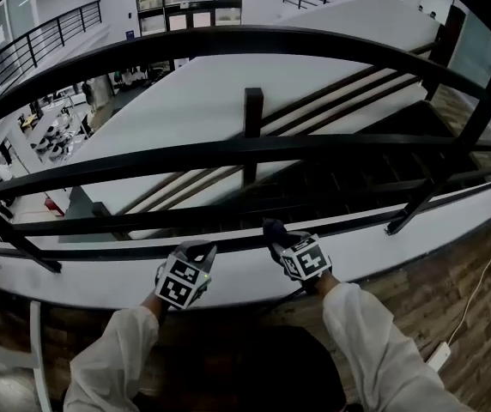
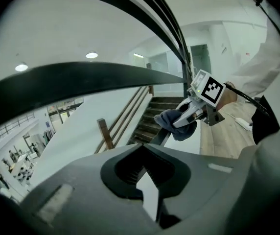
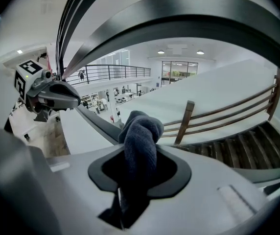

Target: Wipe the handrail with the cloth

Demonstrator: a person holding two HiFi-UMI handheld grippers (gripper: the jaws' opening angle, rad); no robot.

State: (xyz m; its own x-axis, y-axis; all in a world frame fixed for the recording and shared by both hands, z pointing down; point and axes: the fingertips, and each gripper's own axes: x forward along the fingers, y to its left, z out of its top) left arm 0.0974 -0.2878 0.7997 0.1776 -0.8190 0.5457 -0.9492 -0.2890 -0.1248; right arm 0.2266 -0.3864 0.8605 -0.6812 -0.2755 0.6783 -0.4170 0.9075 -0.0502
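Our right tongs (image 1: pixel 280 240) are clamped on a dark blue knitted cloth (image 3: pixel 141 131), its ribbed weave plain only in their own view, pressed on the lowest bar of the black metal handrail (image 1: pixel 100 249) at 12 o'clock. Our left tongs (image 1: pixel 196 251), at 9 o'clock of them, are closed and empty over a smooth white ledge (image 1: pixel 400 247).

the cloth (image 3: pixel 140 138) is dark nubbly knit fabric; the handrail (image 1: pixel 228 43) is smooth, faintly glossy black metal.
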